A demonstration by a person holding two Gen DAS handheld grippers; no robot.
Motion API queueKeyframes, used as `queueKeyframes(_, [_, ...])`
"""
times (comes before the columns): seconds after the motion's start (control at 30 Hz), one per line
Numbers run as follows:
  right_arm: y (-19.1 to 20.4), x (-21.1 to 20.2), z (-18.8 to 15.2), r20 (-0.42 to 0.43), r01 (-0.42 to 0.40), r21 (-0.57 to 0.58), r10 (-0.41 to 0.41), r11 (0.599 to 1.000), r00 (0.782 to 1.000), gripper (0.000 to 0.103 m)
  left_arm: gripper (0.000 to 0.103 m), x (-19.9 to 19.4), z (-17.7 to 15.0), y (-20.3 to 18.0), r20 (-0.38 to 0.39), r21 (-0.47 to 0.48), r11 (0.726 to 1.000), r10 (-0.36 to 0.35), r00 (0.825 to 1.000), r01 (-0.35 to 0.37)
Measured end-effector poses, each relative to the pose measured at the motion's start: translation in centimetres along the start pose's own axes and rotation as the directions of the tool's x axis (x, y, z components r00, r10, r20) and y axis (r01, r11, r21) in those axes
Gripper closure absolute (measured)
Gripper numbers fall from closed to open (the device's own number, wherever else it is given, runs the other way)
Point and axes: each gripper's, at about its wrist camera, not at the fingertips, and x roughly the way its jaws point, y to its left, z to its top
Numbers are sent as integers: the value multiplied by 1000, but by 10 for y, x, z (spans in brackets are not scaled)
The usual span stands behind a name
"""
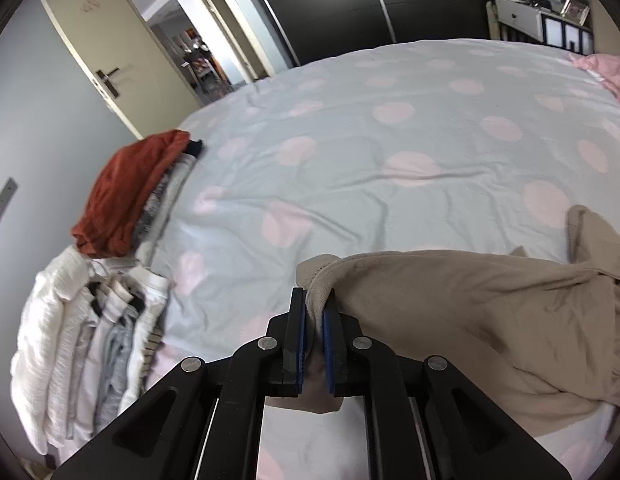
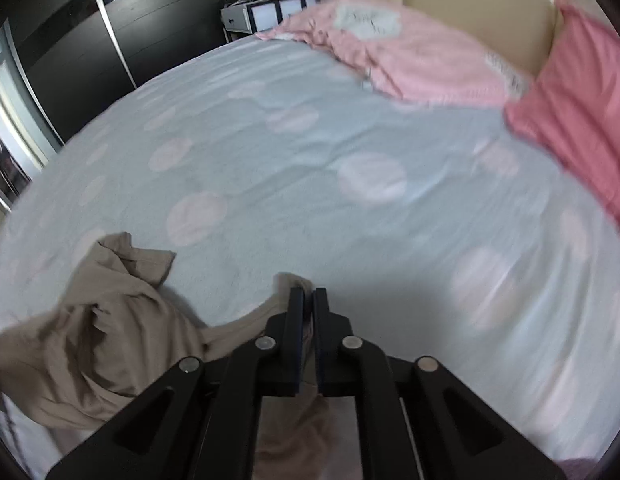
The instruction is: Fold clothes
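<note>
A beige garment (image 1: 470,312) lies crumpled on the polka-dot bed cover (image 1: 350,140) at the near edge of the bed. In the left wrist view my left gripper (image 1: 314,300) is shut on a bunched corner of it, and the cloth runs off to the right. In the right wrist view my right gripper (image 2: 308,292) pinches another edge of the beige garment (image 2: 109,320), whose bulk is heaped to the left on the bed cover (image 2: 289,160). A little cloth pokes out past the fingertips (image 2: 295,296).
On the bed's left edge stands a pile of folded clothes topped by an orange piece (image 1: 125,196), with a white and grey folded stack (image 1: 81,340) nearer. Pink pillows (image 2: 410,52) lie at the head. An open door (image 1: 105,48) and a dark wardrobe (image 1: 330,8) stand beyond.
</note>
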Motion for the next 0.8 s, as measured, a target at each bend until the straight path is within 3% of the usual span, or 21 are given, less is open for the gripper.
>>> queueKeyframes(0.07, [-4, -2, 2, 3, -21, 31, 21, 999, 1000, 95, 86, -8, -2, 5, 21, -13, 998, -58, 998, 58])
queueKeyframes(0.13, [-7, -10, 3, 29, -42, 55, 41, 998, 999, 86, 72, -19, -4, 11, 53, -27, 993, -117, 992, 118])
queueKeyframes(0.17, [-8, -14, 3, 42, -54, 66, 52, 996, 998, 82, 69, -24, -5, 12, 66, -26, 989, -142, 988, 144])
queueKeyframes(0.27, [-6, -31, 2, 76, -108, 71, 103, 992, 992, 81, 68, -37, -8, 12, 93, -20, 977, -208, 974, 210])
queueKeyframes(0.4, [16, -42, -5, 74, -201, -28, 203, 979, 976, 79, 68, -43, -12, -8, 78, 47, 964, -264, 961, 261])
queueKeyframes(0.57, [55, -34, -23, -34, -304, -155, 302, 940, 953, 73, 65, -44, -21, -37, 36, 119, 948, -301, 953, 295])
queueKeyframes(0.7, [75, -18, -38, -109, -289, -222, 271, 931, 956, 72, 65, -43, -27, -54, 16, 171, 941, -300, 954, 293])
queueKeyframes(0.8, [72, 0, -42, -171, -296, -172, 267, 940, 948, 73, 65, -44, -31, -61, 13, 197, 937, -297, 955, 289])
